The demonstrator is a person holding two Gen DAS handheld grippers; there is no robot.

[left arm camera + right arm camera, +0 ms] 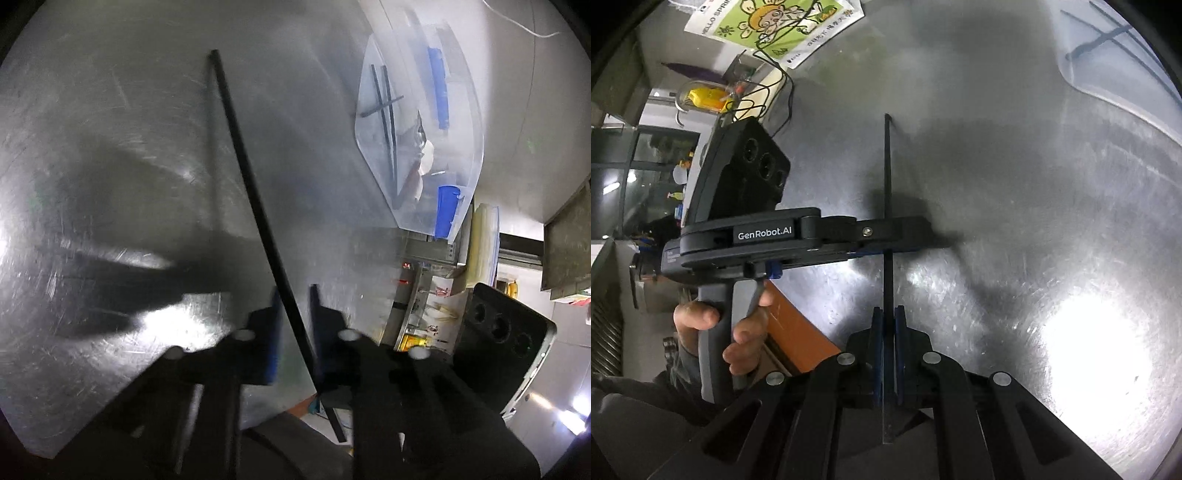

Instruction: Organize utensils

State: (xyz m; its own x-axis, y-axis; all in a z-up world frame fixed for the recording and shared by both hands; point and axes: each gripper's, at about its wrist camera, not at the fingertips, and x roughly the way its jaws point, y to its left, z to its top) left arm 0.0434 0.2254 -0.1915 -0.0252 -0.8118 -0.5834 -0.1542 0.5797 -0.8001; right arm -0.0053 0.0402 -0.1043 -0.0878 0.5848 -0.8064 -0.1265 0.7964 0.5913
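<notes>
Chopstick [888, 177] pinched by both grippers (seemingly) above table [1034, 221].

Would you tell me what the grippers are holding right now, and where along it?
Both grip one black chopstick: the right gripper pinches it near its near end, and the left gripper crosses it around mid-length.

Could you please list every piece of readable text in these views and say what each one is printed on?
"GenRobot.AI": on the side of the left claw.
"HELLO SPRI…", cut off by the frame: on the green cartoon sheet.
That sheet's smaller print and a small label on the claw's body are too blurred to read.
</notes>
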